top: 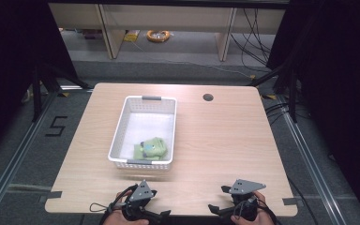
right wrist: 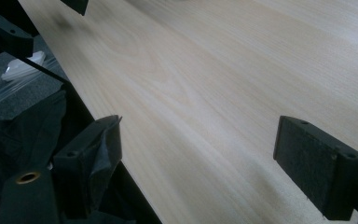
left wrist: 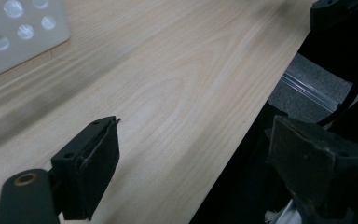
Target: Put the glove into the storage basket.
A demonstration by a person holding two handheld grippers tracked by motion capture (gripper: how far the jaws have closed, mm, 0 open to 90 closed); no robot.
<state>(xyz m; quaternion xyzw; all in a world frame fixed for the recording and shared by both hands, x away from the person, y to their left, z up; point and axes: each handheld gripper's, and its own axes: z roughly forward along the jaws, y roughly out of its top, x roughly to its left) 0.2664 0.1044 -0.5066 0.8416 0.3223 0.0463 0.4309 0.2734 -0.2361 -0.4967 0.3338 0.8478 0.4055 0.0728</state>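
My left gripper [top: 161,214] and right gripper [top: 214,209] stand apart-jawed at the bottom edge; the green toy [top: 151,148] lies lengthwise left-right in the basket [top: 122,119], centre-left.

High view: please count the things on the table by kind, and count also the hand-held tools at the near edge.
White perforated basket: 1
Green bundle lying in the basket, possibly folded cloth, too small to tell: 1
Tools, left tool and right tool, both with jaws apart and empty: 2
Total: 4
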